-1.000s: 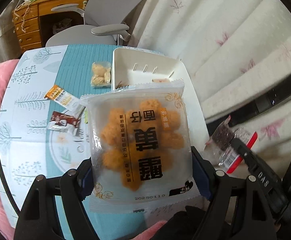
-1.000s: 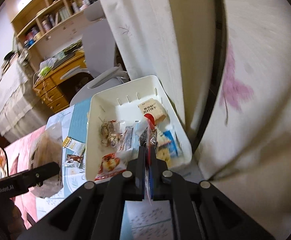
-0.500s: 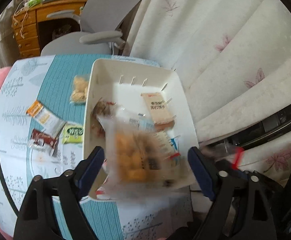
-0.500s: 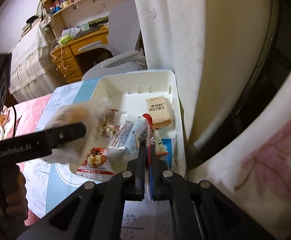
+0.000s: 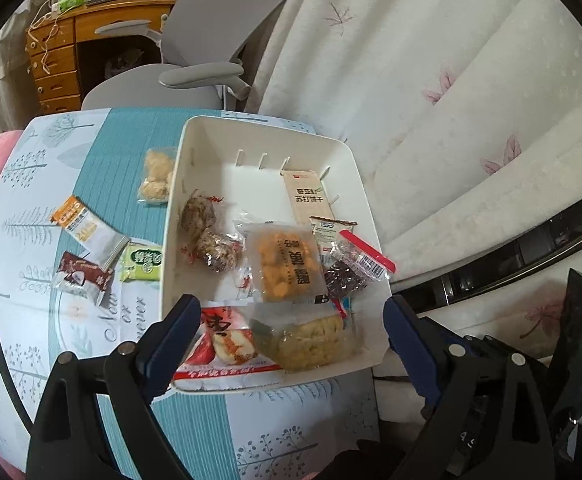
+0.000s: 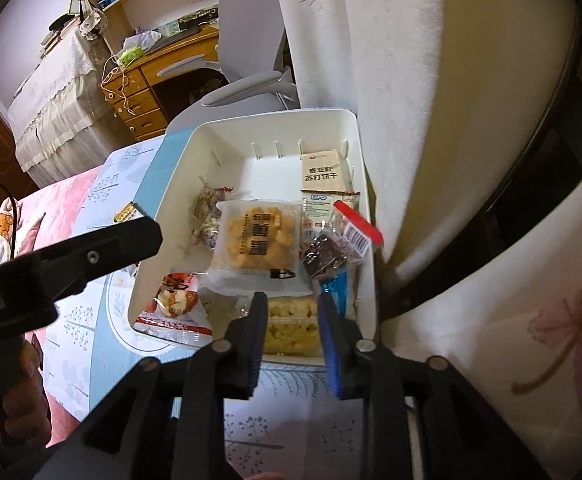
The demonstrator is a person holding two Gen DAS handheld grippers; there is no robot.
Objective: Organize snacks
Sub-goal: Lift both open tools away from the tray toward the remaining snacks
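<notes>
A white bin [image 5: 371,216] [image 6: 365,184] on the table holds several snack packs. A clear pack of orange puffs [image 5: 287,264] [image 6: 257,240] lies flat in its middle. At its right wall rests a red-topped bag of dark dried fruit [image 5: 355,268] [image 6: 335,248]. My left gripper [image 5: 291,320] hangs wide open over the bin's near end with nothing between its pads. My right gripper [image 6: 291,304] is opening over the same end. Its jaws stand apart and free of the packs below.
On the teal patterned tablecloth [image 5: 103,168], left of the bin, lie an orange-white pack [image 5: 87,224], a brown-white pack [image 5: 83,280], a green pack [image 5: 143,260] and a clear bag of puffs [image 5: 157,176]. A grey chair [image 5: 195,80] stands behind, and curtains [image 5: 451,120] hang on the right.
The left gripper let go of the orange puff pack, which now lies in the bin. The right jaws parted and the red-topped bag dropped into the bin's right side.
</notes>
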